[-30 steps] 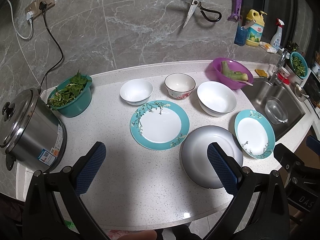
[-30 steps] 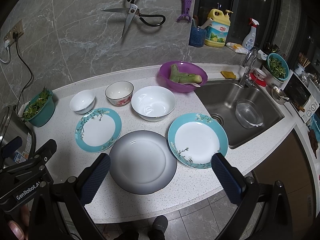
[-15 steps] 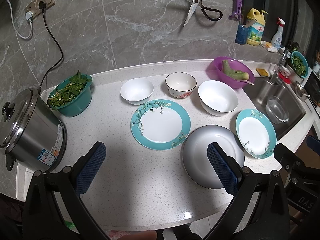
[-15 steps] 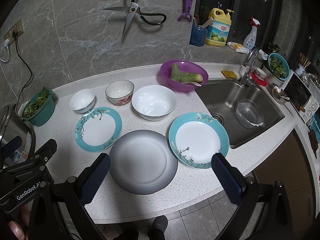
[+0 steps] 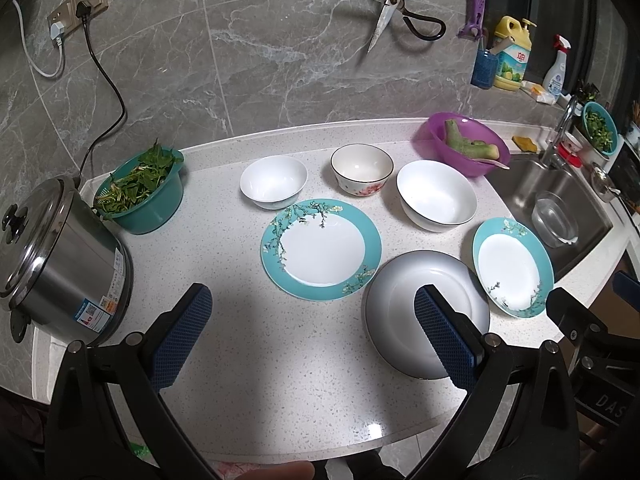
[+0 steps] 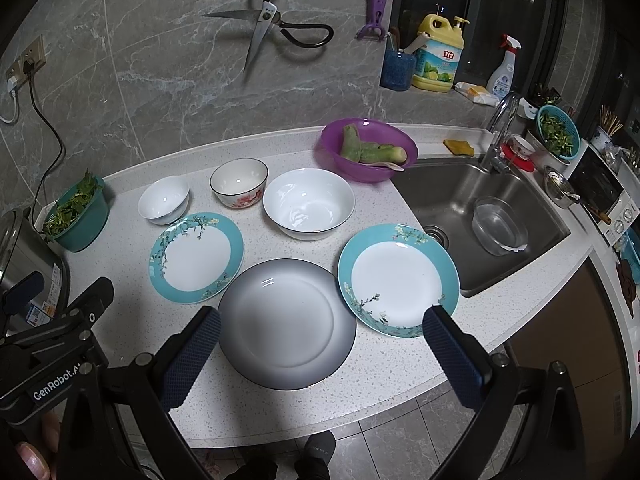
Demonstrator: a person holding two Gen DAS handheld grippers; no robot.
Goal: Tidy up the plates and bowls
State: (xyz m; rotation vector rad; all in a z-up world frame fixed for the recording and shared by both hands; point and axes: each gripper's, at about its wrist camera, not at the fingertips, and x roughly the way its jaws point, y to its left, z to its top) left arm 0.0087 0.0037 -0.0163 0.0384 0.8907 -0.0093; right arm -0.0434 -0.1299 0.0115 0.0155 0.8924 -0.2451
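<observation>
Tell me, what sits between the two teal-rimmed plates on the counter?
The grey plate lies between the left teal plate and the right teal plate, set a bit nearer the counter's front edge. The right wrist view shows it best.

Grey marble-veined wall tiles [image 6: 168, 64] back a pale speckled countertop [image 5: 280, 380]; the floor [image 6: 384, 440] looks grey-tiled.

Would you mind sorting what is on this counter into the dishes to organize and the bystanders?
To organize: grey plate, two teal-rimmed plates, large white bowl, small white bowl, floral bowl.
Bystanders: purple bowl, green colander, rice cooker, scissors.
</observation>
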